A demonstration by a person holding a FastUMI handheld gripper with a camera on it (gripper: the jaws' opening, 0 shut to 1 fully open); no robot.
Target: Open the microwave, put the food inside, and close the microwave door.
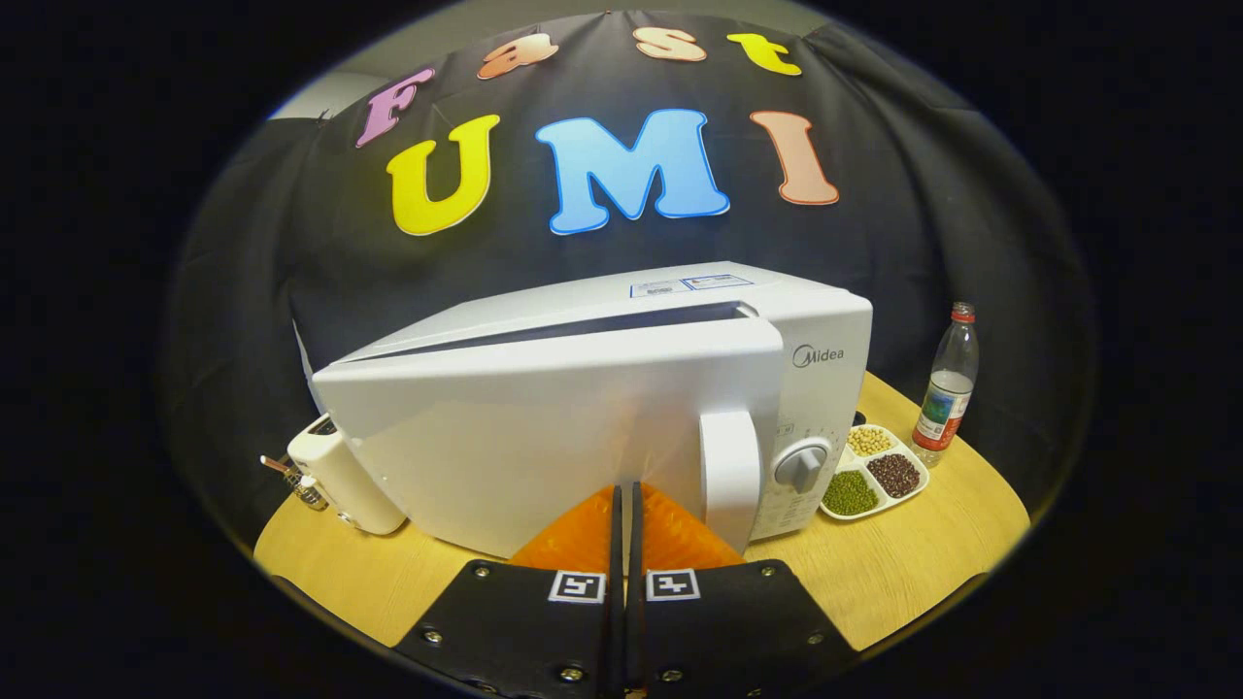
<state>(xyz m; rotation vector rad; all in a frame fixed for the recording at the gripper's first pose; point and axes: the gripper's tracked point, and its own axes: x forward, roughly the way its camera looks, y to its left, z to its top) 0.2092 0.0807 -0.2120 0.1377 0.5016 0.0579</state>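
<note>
A white microwave (825, 330) stands on the round wooden table (923, 573), just ahead of my fingers. Its door (544, 437) hangs slightly ajar, with a dark gap along the top between door and body. The door's white handle (730, 476) and the control dial (801, 466) are to the right of my fingertips. My gripper (626, 490) is shut with nothing between its fingers, and the closed tips rest against the lower front of the door. The inside of the oven is hidden behind the door.
A white divided tray (843, 515) of green, dark red and pale beans lies right of the microwave. A clear bottle with a red cap (947, 388) stands beyond it. A small white appliance (340, 476) sits at the microwave's left side near the table edge.
</note>
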